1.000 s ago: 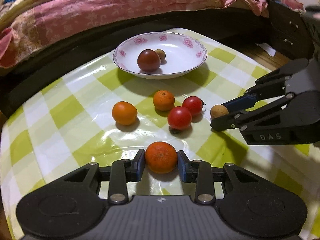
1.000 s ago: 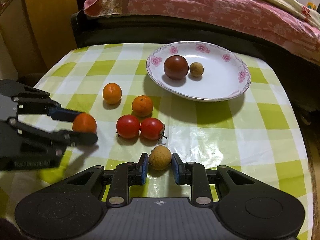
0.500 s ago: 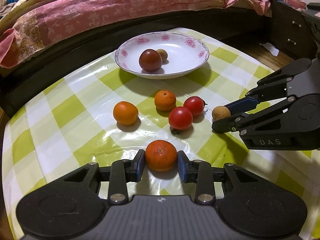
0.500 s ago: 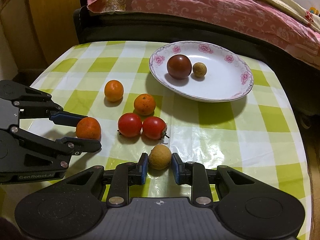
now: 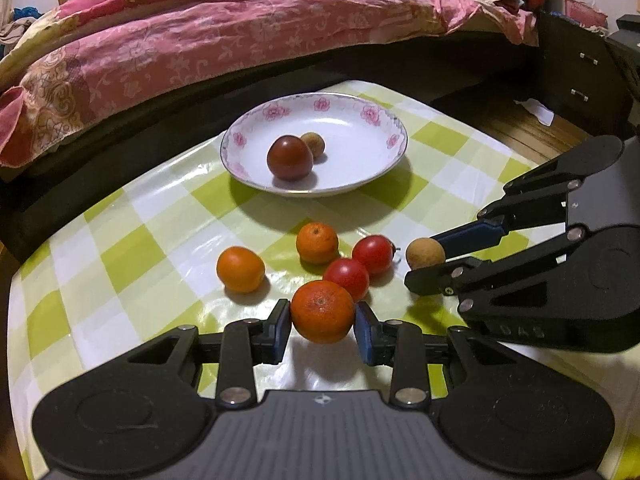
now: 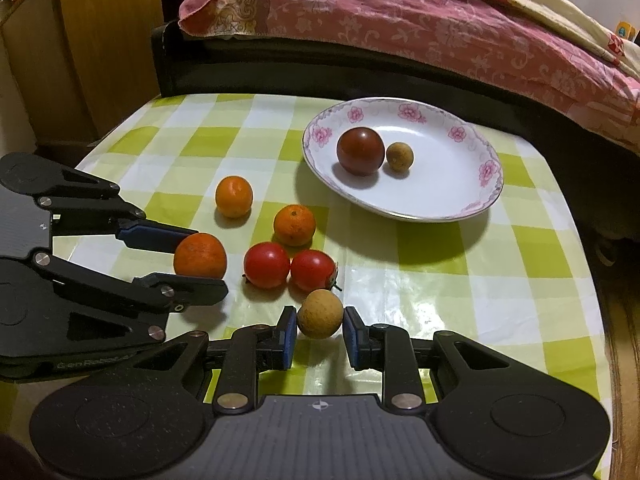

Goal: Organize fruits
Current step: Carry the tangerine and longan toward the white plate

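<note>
**Two fruits gripped, two plated, four left on the cloth**

While both grippers sit low over the worktop (image 6: 520, 280), each is closed on a fruit. The left gripper (image 5: 322, 325) has its blue fingers (image 5: 280, 330) pressed against either side of an orange (image 5: 322, 312), drawn in only as far as the fruit allows. The right gripper (image 6: 319, 334) pinches a small brown longan (image 6: 320, 319) the same way, its fingers (image 6: 287, 336) snug on both flanks. Whether either fruit is clear of the checked cloth or resting on it cannot be told from these views.

Just ahead of the right gripper's fingers lie two tomatoes (image 6: 290, 265), touching each other. Beyond them sits a second orange (image 6: 294, 225), and further to the left of that a third (image 6: 234, 196), on its own. None of these four is touched by either gripper.

Well ahead, toward the bed (image 6: 400, 28), stands a flowered white plate (image 6: 472, 200). It holds a dark red tomato (image 6: 360, 151) and another small longan (image 6: 399, 155), side by side.

Judging by this layout, sorting onto the plate has begun but is in its early part: two fruits are in, two are in hand and likely headed there, and four on the cloth have yet to be picked up.
</note>
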Demonstrator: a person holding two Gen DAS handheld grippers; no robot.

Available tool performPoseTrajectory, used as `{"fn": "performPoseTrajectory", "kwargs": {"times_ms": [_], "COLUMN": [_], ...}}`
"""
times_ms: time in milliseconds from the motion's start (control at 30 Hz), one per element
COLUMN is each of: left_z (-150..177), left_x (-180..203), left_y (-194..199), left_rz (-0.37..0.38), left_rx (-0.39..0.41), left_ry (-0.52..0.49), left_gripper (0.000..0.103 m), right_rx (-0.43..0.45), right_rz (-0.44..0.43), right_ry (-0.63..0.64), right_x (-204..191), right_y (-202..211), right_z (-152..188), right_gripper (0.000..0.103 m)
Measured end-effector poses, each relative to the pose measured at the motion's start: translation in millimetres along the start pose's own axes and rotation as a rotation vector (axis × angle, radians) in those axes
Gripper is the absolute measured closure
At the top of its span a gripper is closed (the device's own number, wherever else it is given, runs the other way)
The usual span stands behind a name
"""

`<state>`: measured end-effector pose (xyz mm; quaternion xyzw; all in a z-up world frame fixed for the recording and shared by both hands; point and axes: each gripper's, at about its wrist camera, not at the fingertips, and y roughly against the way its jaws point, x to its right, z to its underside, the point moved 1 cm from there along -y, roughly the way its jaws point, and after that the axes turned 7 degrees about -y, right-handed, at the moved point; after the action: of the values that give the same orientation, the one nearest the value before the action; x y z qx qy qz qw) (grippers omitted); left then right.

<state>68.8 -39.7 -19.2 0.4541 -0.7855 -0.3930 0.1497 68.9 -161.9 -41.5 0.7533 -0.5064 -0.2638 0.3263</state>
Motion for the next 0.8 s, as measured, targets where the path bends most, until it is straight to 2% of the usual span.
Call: {"fn": "performPoseTrajectory", "kwargs": {"times_ms": [800], "left_z": [-16.6], "left_x": [-5.0], "left_y": [-1.0], "left_rz": [-0.02], "left_rx": [0.041], "left_ry": [0.015], "left_gripper": [0.062], "right_rx": [0.046], "right_rz": [0.034], "right_ry": [-0.015], "right_x": [5.2], "right_y": [6.4], "right_z": [-14.5], "right_gripper": [0.082]}}
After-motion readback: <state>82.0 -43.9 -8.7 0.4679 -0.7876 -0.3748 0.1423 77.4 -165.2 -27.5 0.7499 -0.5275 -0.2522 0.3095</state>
